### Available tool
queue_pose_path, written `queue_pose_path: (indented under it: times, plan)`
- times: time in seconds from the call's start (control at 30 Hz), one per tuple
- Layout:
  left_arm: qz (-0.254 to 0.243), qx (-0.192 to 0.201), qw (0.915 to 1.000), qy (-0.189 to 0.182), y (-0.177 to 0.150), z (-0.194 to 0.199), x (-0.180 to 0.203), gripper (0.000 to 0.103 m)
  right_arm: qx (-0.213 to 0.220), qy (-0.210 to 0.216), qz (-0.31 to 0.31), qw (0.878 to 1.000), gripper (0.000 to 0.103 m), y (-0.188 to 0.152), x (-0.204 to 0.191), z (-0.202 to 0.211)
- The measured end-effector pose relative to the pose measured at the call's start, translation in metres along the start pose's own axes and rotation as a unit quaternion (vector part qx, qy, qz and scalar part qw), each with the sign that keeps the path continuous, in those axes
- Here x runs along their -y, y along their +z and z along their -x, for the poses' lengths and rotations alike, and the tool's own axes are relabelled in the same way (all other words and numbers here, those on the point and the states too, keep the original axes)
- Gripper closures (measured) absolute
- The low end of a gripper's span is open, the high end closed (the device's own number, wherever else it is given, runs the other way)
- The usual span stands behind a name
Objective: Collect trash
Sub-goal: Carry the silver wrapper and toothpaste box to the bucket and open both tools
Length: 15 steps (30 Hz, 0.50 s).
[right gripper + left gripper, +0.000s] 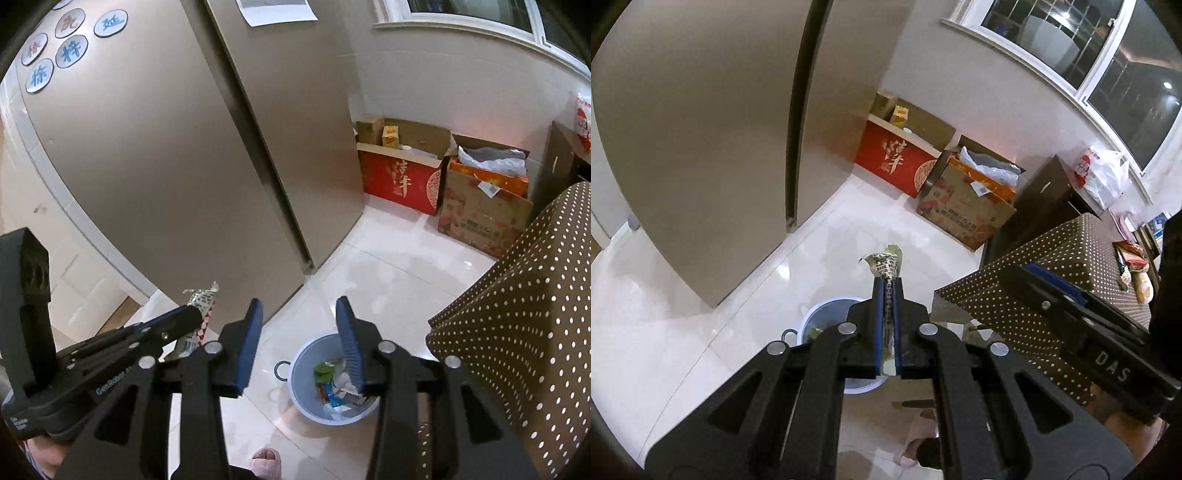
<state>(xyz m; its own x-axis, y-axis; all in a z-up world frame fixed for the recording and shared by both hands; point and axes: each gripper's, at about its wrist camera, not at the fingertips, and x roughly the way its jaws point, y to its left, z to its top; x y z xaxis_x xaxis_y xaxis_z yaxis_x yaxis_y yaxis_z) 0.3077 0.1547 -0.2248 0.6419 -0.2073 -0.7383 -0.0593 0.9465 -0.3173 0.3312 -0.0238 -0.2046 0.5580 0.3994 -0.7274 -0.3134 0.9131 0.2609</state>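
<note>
Above the tiled floor, a crumpled printed wrapper sits pinched between the pressed-together fingers of the left gripper. Below it stands a round bin holding scraps. The right gripper hangs spread and empty over that bin, beside the polka-dot-covered bench.

Both handheld tools are matte black plastic: the left gripper and right gripper carry blue ribbed pads, silver pivot rivets, triangular cut-outs and white lettering.
</note>
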Motion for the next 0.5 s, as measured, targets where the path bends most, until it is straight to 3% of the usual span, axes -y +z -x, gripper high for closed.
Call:
queue_pose_path:
  times: [0.5]
  plan:
    - [-0.016, -0.01, 0.9998, -0.005, 0.0, -0.009, 0.011, 0.099, 0.028, -0.013, -0.001, 1.0, 0.051, 0.002, 0.012, 0.026]
